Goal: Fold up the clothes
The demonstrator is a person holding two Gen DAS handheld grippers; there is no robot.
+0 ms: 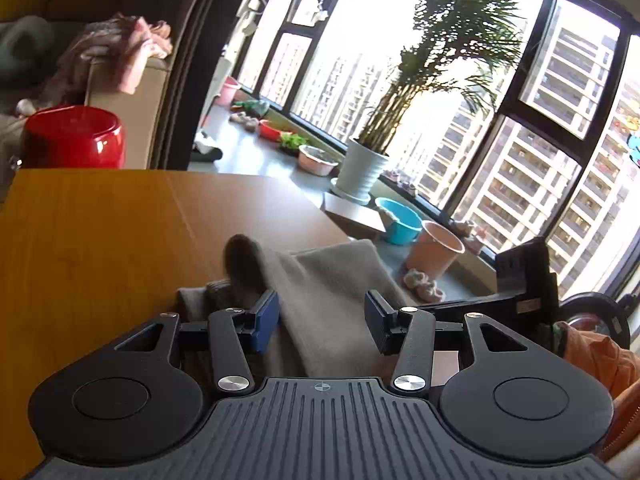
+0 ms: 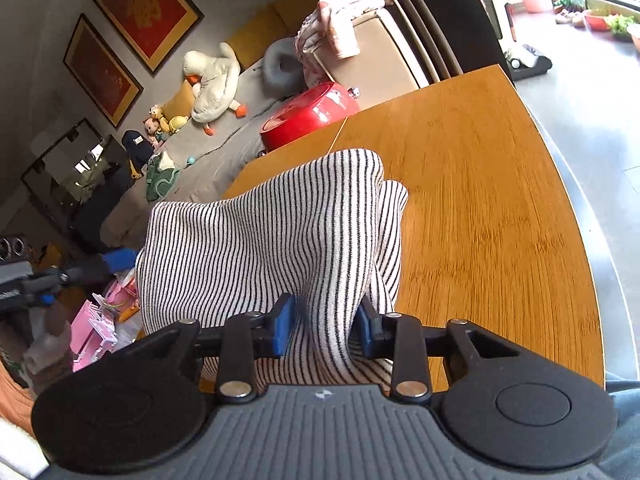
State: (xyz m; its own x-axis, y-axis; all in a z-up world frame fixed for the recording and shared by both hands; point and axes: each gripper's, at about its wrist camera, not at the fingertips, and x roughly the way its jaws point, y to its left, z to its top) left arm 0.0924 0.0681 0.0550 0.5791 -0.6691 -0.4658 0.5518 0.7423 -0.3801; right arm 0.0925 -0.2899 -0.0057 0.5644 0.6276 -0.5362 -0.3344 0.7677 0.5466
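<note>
We see a big wooden surface (image 2: 480, 216) with lots of bare room on it. Over its near edge we hold up a striped cloth (image 2: 260, 248). It is bunched and hangs in loose waves, so it is not a neat, flat fold. Part of it seems to rest on the surface, but we cannot tell how much.

In the left view a gray cloth (image 1: 332, 300) lies at the near corner of the surface. It looks rumpled, with one dark end sticking up. We cannot tell if it is the same piece as the striped one.

Our right gripper (image 2: 324, 326) has its fingers squeezed on a fold of the striped cloth. Our left gripper (image 1: 322, 318) has its fingers wide apart, with the gray cloth between them but not pinched.

We think the folding is under way, and smoothing and folding are left.
</note>
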